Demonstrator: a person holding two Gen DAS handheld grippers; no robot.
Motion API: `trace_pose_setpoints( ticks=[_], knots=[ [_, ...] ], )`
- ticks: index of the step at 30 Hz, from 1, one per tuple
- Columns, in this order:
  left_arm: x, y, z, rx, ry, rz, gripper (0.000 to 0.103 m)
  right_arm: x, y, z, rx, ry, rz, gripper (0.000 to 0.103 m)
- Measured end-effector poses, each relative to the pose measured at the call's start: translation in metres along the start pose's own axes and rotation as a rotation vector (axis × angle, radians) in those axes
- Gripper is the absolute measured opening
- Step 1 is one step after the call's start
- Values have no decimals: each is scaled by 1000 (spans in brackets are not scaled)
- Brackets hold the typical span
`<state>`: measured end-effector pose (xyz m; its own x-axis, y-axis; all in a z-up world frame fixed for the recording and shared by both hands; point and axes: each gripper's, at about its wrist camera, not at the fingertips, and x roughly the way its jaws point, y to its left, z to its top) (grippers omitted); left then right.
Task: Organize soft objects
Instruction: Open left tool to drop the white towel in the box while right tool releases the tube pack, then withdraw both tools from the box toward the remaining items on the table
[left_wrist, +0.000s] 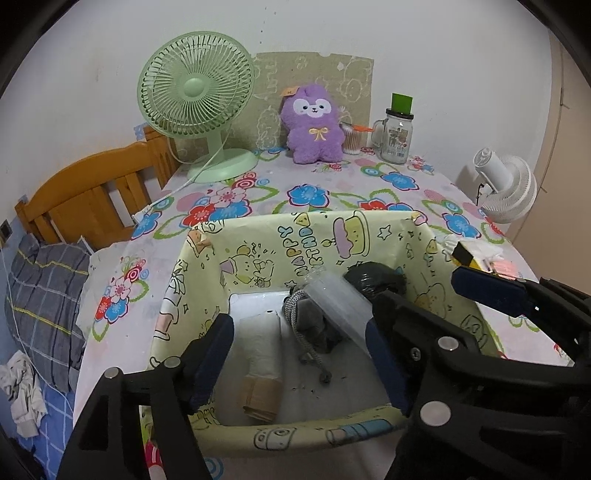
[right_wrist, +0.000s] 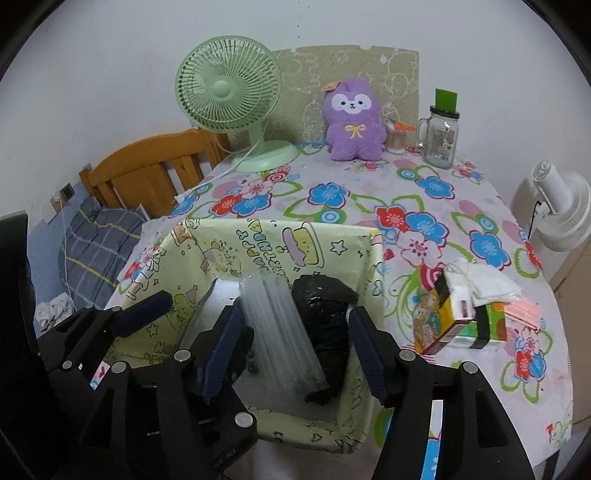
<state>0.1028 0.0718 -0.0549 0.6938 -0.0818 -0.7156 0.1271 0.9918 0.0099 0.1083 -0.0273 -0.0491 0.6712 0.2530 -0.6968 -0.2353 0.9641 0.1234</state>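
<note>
A yellow cartoon-paper box (left_wrist: 295, 243) (right_wrist: 373, 266) stands on the flowered table. Inside it lie a clear plastic pack (left_wrist: 340, 306) (right_wrist: 284, 332), a black wrapped bundle (left_wrist: 373, 280) (right_wrist: 328, 325) and a grey corded item (left_wrist: 310, 325). My left gripper (left_wrist: 299, 362) is open over the box's near left part, holding nothing. My right gripper (right_wrist: 295, 354) is open over the box, its fingers either side of the clear pack and black bundle; I cannot tell if they touch. A purple plush toy (left_wrist: 314, 125) (right_wrist: 352, 122) sits upright at the table's back.
A green desk fan (left_wrist: 195, 96) (right_wrist: 229, 88) stands at back left. A glass jar mug (left_wrist: 395, 136) (right_wrist: 439, 136) and cotton swabs stand beside the plush. A taped stack of tissue packs (right_wrist: 476, 314) lies right of the box. A white fan (left_wrist: 506, 188) and a bed (left_wrist: 44, 295) flank the table.
</note>
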Motion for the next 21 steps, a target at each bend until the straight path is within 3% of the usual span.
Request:
trace_pose_setpoints(
  ticks=[21],
  knots=[
    [-34,-35,2,30,-64,-15,91,-48,-24,-6,6,-83,-49,75]
  ],
)
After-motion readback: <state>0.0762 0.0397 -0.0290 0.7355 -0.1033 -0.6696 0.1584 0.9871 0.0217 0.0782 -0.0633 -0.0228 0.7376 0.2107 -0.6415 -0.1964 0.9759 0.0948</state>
